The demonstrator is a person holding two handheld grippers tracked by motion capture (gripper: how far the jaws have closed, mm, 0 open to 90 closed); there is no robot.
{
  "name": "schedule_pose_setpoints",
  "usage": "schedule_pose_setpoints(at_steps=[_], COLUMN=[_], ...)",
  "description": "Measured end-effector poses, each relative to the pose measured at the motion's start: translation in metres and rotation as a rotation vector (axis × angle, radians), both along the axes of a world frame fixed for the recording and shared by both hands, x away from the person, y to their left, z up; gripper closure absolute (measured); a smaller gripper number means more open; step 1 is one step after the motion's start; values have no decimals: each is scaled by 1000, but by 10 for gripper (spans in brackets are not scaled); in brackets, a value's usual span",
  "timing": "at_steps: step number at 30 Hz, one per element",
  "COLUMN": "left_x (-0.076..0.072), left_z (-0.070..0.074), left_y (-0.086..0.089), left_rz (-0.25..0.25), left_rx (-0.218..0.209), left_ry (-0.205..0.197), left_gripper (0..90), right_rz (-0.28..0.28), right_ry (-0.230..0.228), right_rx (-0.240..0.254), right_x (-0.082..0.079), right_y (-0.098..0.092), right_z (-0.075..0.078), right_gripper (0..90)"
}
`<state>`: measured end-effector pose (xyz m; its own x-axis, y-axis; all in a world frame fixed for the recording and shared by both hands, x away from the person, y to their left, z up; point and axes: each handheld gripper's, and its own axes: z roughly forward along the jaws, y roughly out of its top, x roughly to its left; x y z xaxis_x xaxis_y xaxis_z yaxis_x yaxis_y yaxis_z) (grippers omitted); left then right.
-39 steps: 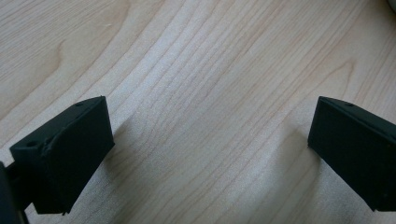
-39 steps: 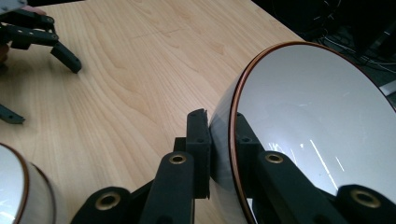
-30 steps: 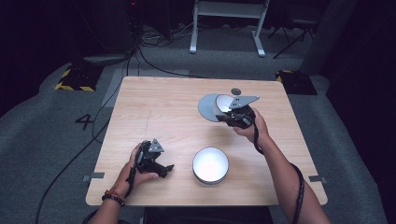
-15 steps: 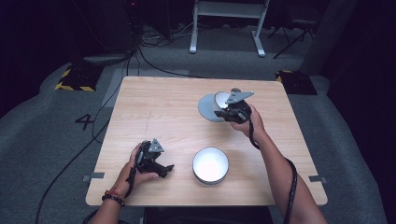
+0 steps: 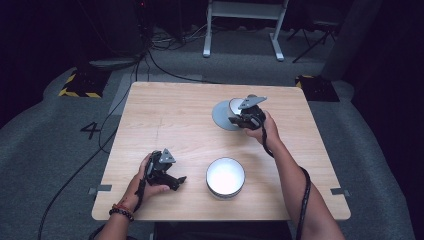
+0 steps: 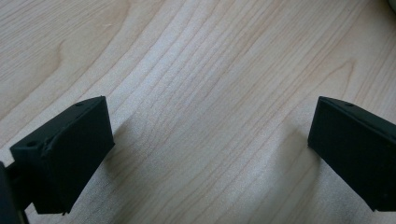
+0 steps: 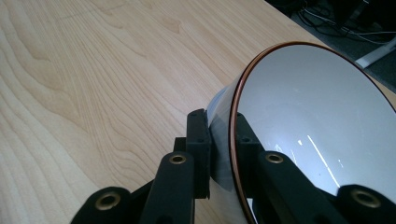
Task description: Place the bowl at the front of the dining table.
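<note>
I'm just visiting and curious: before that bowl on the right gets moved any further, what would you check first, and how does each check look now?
1. Right gripper clamped on the grey bowl rim: ok.
2. Bowl level: not ok, tilted on its side.
3. Left gripper open, nothing between its jaws: ok.
4. White bowl standing apart from both grippers: ok.
5. Bare table beside the grey bowl: ok.
6. Grip firm enough: cannot tell.

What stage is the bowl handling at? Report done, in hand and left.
Done: the right gripper is shut on the rim of the grey bowl, tilted on its side at the table's far right. In hand: carrying that bowl. Left, probably: setting it down, perhaps by the white bowl; the left gripper is open over bare wood.
</note>
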<state>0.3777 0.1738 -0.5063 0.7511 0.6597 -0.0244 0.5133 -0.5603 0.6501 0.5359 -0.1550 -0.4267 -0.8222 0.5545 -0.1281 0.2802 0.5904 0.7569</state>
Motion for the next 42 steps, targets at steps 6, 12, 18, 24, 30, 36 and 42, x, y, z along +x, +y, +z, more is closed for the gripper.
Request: schedule_pose_setpoints(at_steps=[6,12,18,24,30,36,42], left_x=[0,0,0,0,0,0,0], left_z=[0,0,0,0,0,0,0], left_y=[0,0,0,0,0,0,0], left_rz=[1,-1,-4,3,5,5,5], left_rx=[-1,1,4,6,0,0,1], left_ry=[0,0,-3,-6,-3,-4,-4], left_gripper=[3,3,4,4,3,3,3], right_rz=[-19,-26,-32,-33,-36,-44,-46], right_ry=[8,3,12,0,-3,6,3], right_rx=[-3,-23,-29,-37,-66,-76,-72], right_x=[8,16,23,28,33,35,36], right_y=[3,9,13,17,22,23,21], right_z=[-3,-6,-10,-15,-21,-25,-27], right_gripper=[816,816,816,815,814,813,814])
